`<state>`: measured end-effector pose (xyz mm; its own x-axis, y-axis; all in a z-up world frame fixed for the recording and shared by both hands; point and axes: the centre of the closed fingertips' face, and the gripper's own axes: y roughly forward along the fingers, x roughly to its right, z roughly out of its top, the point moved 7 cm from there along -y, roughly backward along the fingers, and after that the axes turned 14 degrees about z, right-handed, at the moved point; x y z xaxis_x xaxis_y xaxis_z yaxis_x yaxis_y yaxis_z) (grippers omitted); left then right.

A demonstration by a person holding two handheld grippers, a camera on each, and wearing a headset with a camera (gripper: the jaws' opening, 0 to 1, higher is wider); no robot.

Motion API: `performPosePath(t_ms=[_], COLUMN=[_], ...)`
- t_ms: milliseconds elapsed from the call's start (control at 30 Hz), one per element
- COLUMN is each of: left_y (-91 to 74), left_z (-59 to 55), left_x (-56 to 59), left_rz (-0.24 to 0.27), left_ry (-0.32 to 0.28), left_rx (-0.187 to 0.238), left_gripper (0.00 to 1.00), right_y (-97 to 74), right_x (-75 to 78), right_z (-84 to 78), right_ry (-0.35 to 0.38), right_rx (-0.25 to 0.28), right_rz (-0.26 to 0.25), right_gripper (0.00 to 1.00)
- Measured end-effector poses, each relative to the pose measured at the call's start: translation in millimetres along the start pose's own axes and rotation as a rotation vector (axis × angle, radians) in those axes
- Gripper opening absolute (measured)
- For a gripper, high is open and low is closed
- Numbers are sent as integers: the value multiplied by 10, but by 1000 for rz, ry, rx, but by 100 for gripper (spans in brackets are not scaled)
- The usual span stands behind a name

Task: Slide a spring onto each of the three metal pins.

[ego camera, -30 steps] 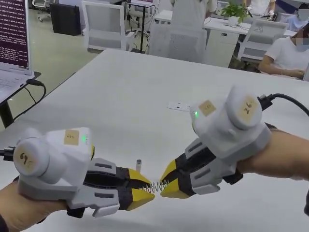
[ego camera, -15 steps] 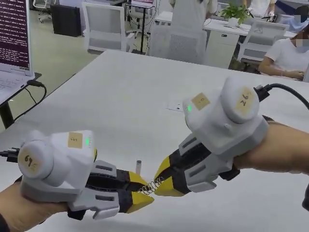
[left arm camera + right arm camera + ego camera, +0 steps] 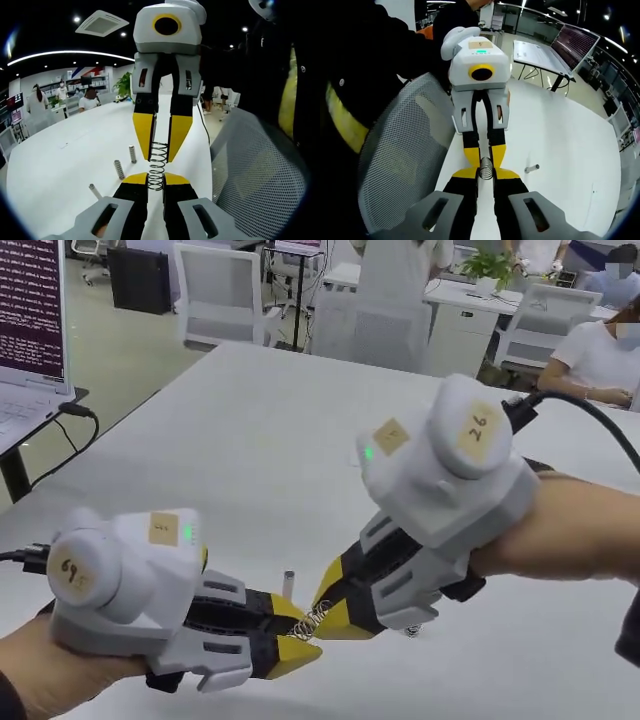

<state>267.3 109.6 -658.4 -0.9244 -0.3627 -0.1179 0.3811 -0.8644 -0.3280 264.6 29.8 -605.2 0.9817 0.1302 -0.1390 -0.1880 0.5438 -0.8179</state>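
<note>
A small steel spring [image 3: 308,620] is stretched between both grippers just above the white table [image 3: 250,450]. My left gripper [image 3: 297,638] comes in from the lower left, shut on one end. My right gripper [image 3: 322,608] slants down from the upper right, shut on the other end. In the left gripper view the spring [image 3: 157,165] runs from my own jaws up to the right gripper [image 3: 161,149]. Two pins carrying springs [image 3: 132,153] [image 3: 118,169] and a bare pin [image 3: 95,191] stand to the left. The bare pin [image 3: 288,583] stands just behind the jaws. It is also in the right gripper view [image 3: 531,168].
A laptop [image 3: 30,320] sits on a side stand at far left, with a cable hanging. Office chairs [image 3: 215,295] and desks stand beyond the table's far edge, and a seated person [image 3: 600,350] is at upper right. A grey mesh chair back [image 3: 260,170] is close by.
My right gripper has shifted left and tipped steeper, its body rising. The spring between the jaws looks shorter and more tilted. The left gripper has barely moved.
</note>
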Motion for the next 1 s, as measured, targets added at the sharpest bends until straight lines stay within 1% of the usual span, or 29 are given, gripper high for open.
performPosePath(t_ms=[200,600,833,1000], left_y=[17,21,17,17], left_z=[-11,-17,-6,-11], left_x=[5,-1,-17,-21], left_rz=[-2,5,20,24], left_ry=[-1,-8,-18,-19], left_rx=[-1,6,15,11], left_gripper=[3,3,3,4], right_y=[12,19,5,14], right_x=[3,17,43,54], right_z=[17,66,85,87], right_ry=[-4,-12,-11,-9], right_rx=[-29,-62,-78,-89], right_rz=[4,8,9,14], right_gripper=[8,8,8,8])
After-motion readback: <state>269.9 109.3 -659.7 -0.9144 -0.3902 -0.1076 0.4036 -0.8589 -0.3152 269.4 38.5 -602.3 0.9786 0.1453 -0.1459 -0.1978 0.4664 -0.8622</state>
